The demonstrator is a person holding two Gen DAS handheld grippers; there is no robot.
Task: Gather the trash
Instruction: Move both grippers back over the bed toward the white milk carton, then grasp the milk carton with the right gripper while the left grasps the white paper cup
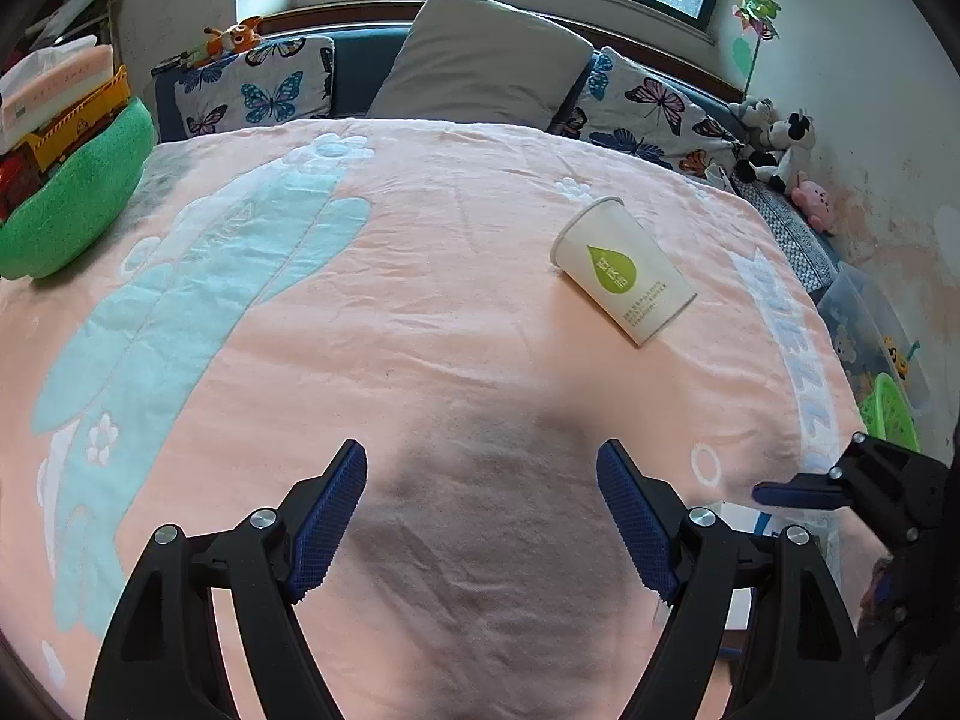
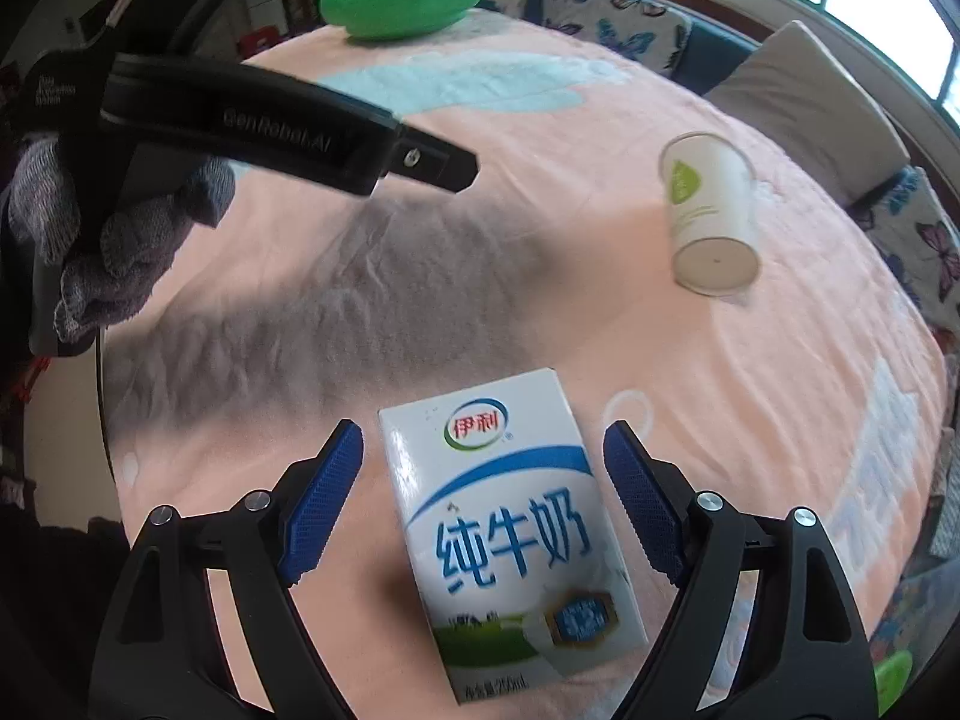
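Note:
A white paper cup (image 1: 624, 270) with a green drop logo lies on its side on the pink bedspread (image 1: 420, 300). It also shows in the right wrist view (image 2: 711, 216). A white and blue milk carton (image 2: 510, 534) lies flat on the bedspread between the open fingers of my right gripper (image 2: 483, 450), with gaps on both sides. My left gripper (image 1: 480, 468) is open and empty over bare blanket, with the cup ahead to its right. In the right wrist view the left gripper (image 2: 438, 165) hangs above the bed. The right gripper (image 1: 780, 492) shows at the left wrist view's right edge.
A green cushion (image 1: 72, 204) holding toys and a tissue box sits at the bed's left edge. Pillows (image 1: 480, 54) line the headboard. Plush toys (image 1: 774, 144) sit in the far right corner. A clear bin (image 1: 864, 324) and a green basket (image 1: 888, 414) stand beside the bed on the right.

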